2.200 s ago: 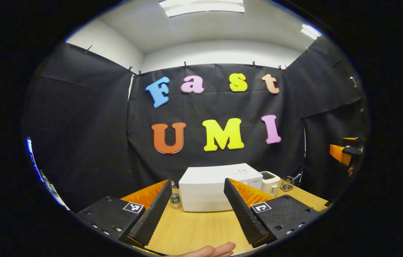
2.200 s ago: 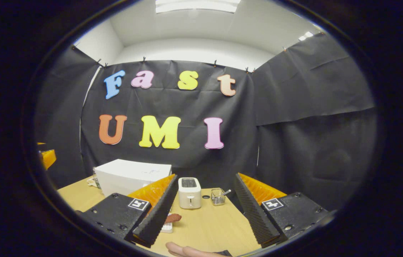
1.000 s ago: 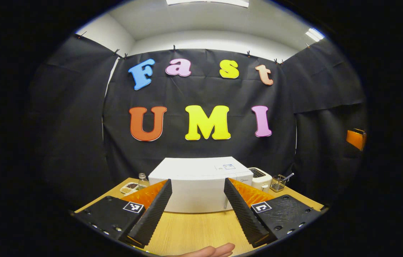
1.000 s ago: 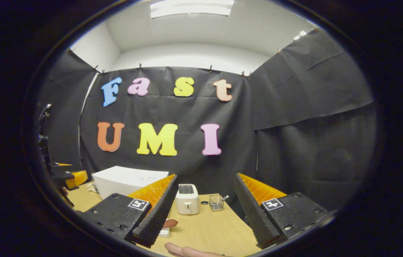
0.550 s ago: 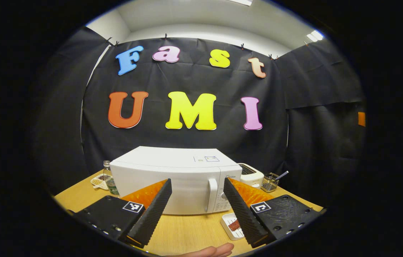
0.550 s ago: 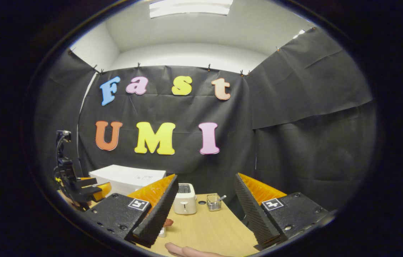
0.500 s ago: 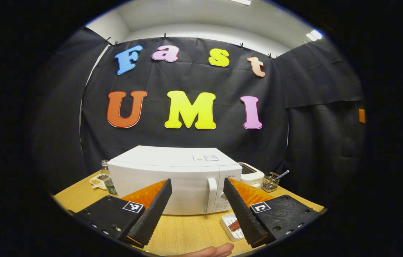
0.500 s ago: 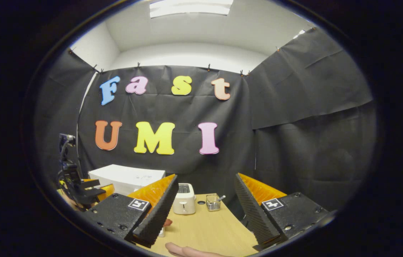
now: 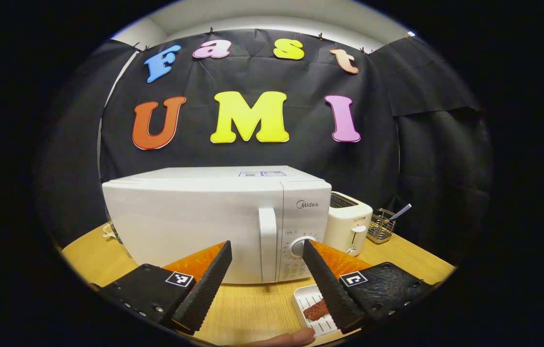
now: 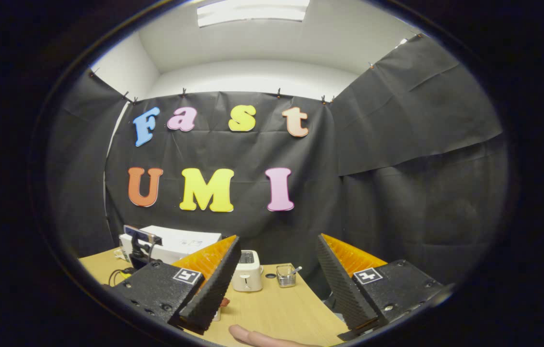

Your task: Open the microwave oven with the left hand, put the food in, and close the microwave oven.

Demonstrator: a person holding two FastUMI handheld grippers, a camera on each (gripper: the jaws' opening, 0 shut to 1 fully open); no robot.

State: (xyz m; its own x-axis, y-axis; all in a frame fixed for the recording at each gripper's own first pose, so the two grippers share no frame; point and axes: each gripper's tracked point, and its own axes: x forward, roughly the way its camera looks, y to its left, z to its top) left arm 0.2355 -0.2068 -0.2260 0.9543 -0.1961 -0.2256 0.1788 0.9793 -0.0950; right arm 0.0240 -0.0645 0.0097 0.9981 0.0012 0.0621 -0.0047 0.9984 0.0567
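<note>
Before my wide-open, empty left gripper, the microwave handle looks stiff; probably grip mid-bar

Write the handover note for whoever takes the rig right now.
Left gripper: open, empty, in front of the microwave, fingers either side of the door handle but short of it.
Right gripper: open, empty, held over the table, pointing towards the toaster.
Food: on a white tray on the table, below the microwave's dial, beside the left gripper's right finger.
Done: nothing; the door is shut.
Left: pull the door open, put the food in, close the door.
</note>
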